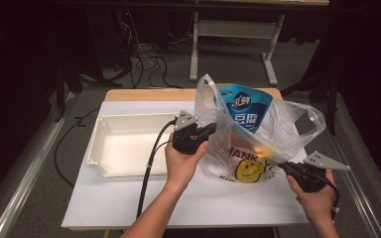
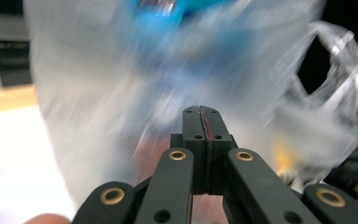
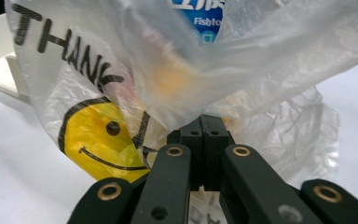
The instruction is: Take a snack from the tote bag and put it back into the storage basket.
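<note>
A clear plastic bag (image 1: 283,124) printed with "THANK" and a yellow smiley (image 3: 98,135) stands on the white table cover. Inside it a blue pouch (image 1: 245,111) stands upright. My left gripper (image 1: 212,129) is against the bag's left side with its jaws shut. In the left gripper view the tips (image 2: 204,111) meet in front of the blurred bag (image 2: 121,93), and I see no film between them. My right gripper (image 1: 281,166) is at the bag's lower right corner. Its tips (image 3: 204,119) are shut, and the bag's film (image 3: 261,70) gathers down into them.
An empty white tray (image 1: 101,134) lies left of the bag, just behind my left hand. The white cover (image 1: 129,198) spreads bare toward the front edge. A black cable (image 1: 151,158) trails from the left gripper across the tray's corner. Table legs and wires stand beyond the far edge.
</note>
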A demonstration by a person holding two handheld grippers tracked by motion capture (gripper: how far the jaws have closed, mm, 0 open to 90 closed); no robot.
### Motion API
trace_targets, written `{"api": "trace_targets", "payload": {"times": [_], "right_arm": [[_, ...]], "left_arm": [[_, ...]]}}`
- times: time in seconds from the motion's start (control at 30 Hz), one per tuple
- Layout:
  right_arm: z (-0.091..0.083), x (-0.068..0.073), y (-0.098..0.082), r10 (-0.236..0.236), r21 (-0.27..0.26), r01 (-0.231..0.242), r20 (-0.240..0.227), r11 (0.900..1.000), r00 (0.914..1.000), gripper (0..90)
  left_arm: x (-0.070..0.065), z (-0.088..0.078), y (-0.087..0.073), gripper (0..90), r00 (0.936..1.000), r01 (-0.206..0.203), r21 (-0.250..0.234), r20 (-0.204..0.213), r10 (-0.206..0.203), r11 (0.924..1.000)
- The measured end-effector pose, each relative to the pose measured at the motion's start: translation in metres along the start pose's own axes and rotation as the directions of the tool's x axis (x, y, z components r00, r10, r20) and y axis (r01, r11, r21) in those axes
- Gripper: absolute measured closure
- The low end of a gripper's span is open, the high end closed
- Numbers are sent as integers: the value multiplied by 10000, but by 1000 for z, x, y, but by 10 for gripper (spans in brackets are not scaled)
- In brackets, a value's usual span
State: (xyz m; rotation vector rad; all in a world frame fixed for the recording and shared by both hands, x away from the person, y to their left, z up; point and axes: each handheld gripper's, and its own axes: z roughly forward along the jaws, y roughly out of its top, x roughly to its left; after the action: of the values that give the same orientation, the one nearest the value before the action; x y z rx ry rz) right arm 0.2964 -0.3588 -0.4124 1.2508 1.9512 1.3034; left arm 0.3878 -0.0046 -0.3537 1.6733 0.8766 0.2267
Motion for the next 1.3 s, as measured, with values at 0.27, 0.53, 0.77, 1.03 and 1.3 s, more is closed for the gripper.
{"api": "trace_targets", "payload": {"times": [0.27, 0.53, 0.77, 1.03, 1.3], "right_arm": [[-2, -2, -2, 68, 14, -68, 79, 10000, 9999, 900], [0, 5, 0, -264, 76, 263, 113, 9996, 9996, 900], [1, 8, 2, -439, 90, 438, 118, 9990, 9990, 900], [1, 4, -1, -456, 339, 440, 488, 9985, 9978, 900], [-2, -10, -11, 241, 872, -346, 1189, 9956, 9926, 900]], "left_arm": [[-3, -13, -10, 604, 9998, 153, -956, 145, -140, 9953], [-31, -29, 25, 174, 9938, -1072, -1997, -503, 991, 9740], [-38, -5, 50, 122, 9935, -1135, -1539, -265, 1107, 9816], [-24, 9, 32, 896, 9994, -333, -548, 68, 338, 9979], [-12, 4, -68, 900, 9973, 531, 1288, -580, -460, 9902]]}}
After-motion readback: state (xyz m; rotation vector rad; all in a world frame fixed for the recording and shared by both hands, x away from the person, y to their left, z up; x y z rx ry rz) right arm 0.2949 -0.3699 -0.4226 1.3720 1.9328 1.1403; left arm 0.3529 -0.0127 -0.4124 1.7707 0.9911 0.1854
